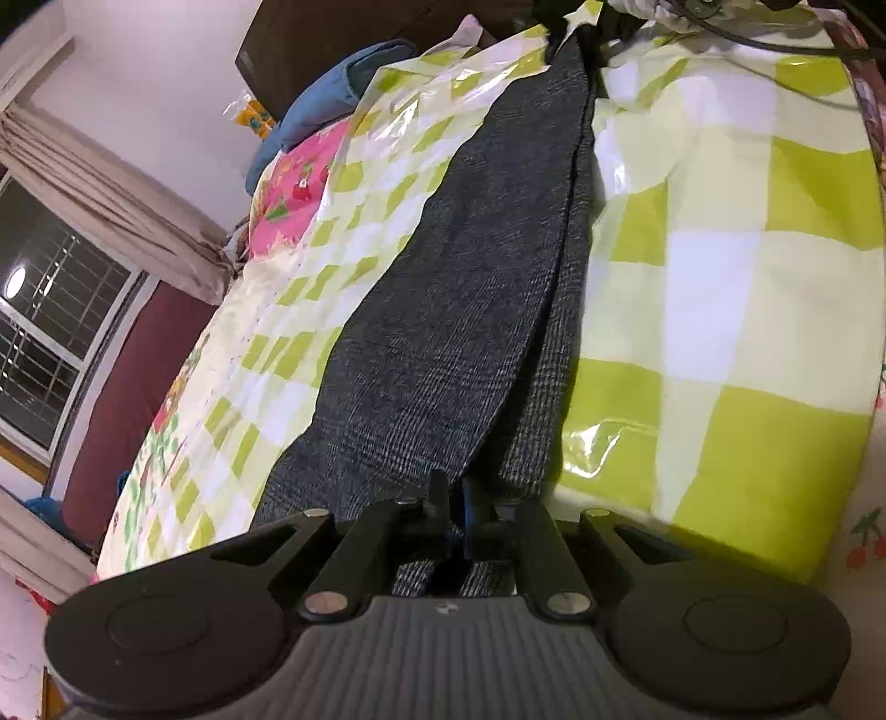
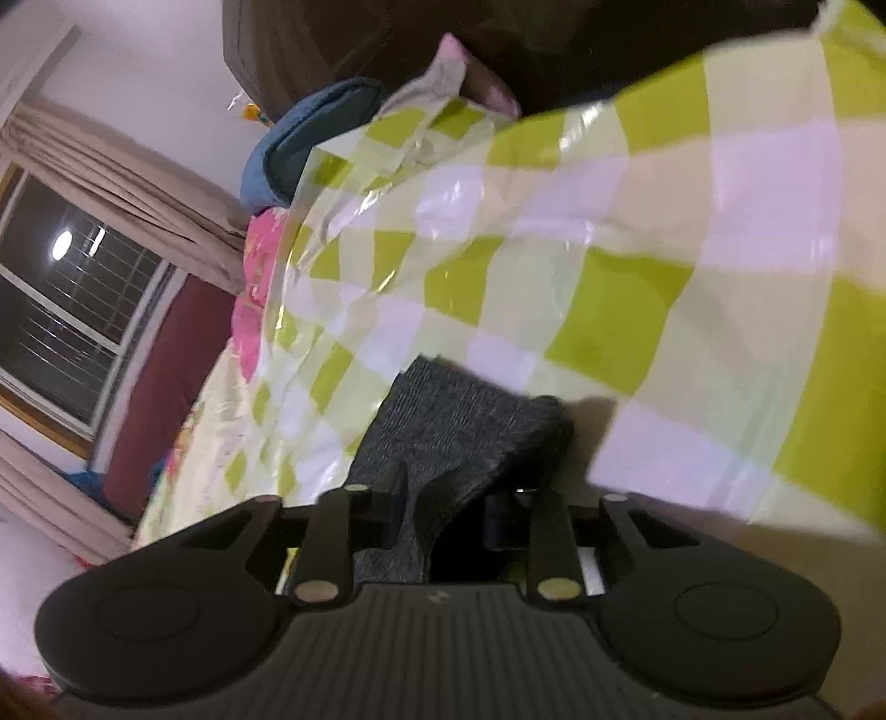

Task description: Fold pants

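Dark grey checked pants lie stretched lengthwise along a green-and-white checked plastic sheet on a bed, one leg laid over the other. My left gripper is shut on the near end of the pants. In the right wrist view, a bunched end of the same pants sits between the fingers of my right gripper, whose jaws stand apart around the cloth. The checked sheet fills the view behind it.
A blue folded cushion and a pink floral bedcover lie at the far left of the bed. A dark headboard stands behind. A window with beige curtains and a maroon panel are on the left.
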Available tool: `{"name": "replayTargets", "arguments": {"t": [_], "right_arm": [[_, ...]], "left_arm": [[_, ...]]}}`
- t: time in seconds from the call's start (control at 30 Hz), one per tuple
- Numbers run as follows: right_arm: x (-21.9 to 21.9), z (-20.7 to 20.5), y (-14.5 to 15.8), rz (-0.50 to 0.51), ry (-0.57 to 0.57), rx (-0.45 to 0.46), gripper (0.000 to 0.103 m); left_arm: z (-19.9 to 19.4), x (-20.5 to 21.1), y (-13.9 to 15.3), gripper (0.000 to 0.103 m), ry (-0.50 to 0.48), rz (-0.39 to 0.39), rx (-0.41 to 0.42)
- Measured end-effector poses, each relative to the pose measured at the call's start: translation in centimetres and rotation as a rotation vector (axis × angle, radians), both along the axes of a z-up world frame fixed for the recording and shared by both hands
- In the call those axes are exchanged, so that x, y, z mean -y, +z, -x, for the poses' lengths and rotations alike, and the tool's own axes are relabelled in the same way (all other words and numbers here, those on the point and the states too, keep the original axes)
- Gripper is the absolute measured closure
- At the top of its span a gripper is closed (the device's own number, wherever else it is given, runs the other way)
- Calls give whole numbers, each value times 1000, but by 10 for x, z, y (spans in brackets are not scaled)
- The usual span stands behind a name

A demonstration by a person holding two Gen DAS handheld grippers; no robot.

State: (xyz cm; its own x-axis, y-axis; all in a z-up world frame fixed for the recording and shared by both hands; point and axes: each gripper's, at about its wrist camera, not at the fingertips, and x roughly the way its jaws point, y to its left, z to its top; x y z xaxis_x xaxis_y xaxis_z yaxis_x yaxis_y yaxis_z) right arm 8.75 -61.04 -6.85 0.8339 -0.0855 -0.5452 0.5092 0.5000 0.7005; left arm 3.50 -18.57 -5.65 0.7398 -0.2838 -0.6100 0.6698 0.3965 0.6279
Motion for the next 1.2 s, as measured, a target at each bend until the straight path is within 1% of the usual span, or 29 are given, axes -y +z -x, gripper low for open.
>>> {"name": "replayTargets", "arguments": {"t": [0.07, 0.1, 0.17, 0.27, 0.33, 0.37, 0.4, 0.43, 0.47, 0.5, 0.53, 0.57, 0.6, 0.63, 0.67, 0.73, 0.77, 0.83, 0.87, 0.9, 0.93, 0.97, 1.03, 1.07, 1.13, 1.2], "right_arm": [[1, -5, 5, 61, -34, -66, 89], [4, -6, 6, 84, -32, -91, 91], [0, -14, 8, 145, -1, -138, 91], [-11, -29, 15, 272, 37, -201, 88], [-16, -43, 15, 360, 54, -256, 92], [-18, -50, 15, 405, 52, -294, 92], [-18, -53, 15, 412, 40, -317, 87], [-18, -51, 16, 395, 21, -311, 84], [-18, -47, 18, 381, 6, -292, 83], [-19, -41, 20, 374, 0, -276, 78], [-21, -32, 22, 365, -6, -264, 70], [-24, -23, 25, 353, -13, -240, 67], [-28, -9, 28, 334, -17, -201, 61], [-33, 4, 31, 309, -16, -167, 55], [-38, 18, 32, 273, -15, -131, 52], [-47, 39, 29, 190, 3, -70, 39], [-50, 45, 25, 145, 11, -49, 36], [-52, 50, 14, 48, 20, -16, 36], [-52, 48, 8, 11, 30, -3, 36], [-54, 46, 4, 0, 32, 0, 35], [-56, 43, 3, 3, 32, -1, 34], [-56, 40, 3, 1, 39, 4, 33], [-55, 39, 4, -32, 45, 24, 33], [-54, 40, 4, -42, 50, 33, 33], [-53, 40, 5, -32, 63, 26, 33], [-53, 37, 2, -32, 62, 21, 32]], "left_arm": [[1, -5, 0, 77, 12, -8, -13], [3, -8, 0, 77, 17, -11, -16], [6, -16, -1, 77, 31, -14, -29], [16, -27, -2, 83, 38, -18, -37], [21, -32, 1, 83, 41, -21, -38], [22, -35, 4, 82, 54, -13, -42], [22, -38, 8, 80, 68, -2, -44], [22, -42, 11, 80, 86, 11, -45], [22, -47, 15, 79, 103, 25, -44], [23, -52, 18, 79, 116, 38, -39], [23, -57, 21, 79, 125, 50, -32], [25, -63, 24, 79, 135, 63, -23], [25, -67, 27, 79, 144, 72, -13], [25, -71, 30, 79, 155, 81, 1], [25, -76, 32, 79, 166, 92, 14], [22, -85, 36, 79, 196, 112, 40], [19, -89, 36, 78, 216, 118, 58], [10, -96, 32, 75, 265, 115, 79], [3, -101, 26, 74, 296, 106, 71], [-5, -106, 18, 73, 328, 79, 40], [-11, -111, 8, 73, 363, 39, -11], [-11, -117, 1, 73, 373, 25, -20], [0, -120, 0, 74, 335, 2, 8], [4, -118, 5, 75, 316, 6, 7], [8, -114, 15, 73, 284, 58, -13], [7, -103, 22, 73, 252, 99, -2]]}}
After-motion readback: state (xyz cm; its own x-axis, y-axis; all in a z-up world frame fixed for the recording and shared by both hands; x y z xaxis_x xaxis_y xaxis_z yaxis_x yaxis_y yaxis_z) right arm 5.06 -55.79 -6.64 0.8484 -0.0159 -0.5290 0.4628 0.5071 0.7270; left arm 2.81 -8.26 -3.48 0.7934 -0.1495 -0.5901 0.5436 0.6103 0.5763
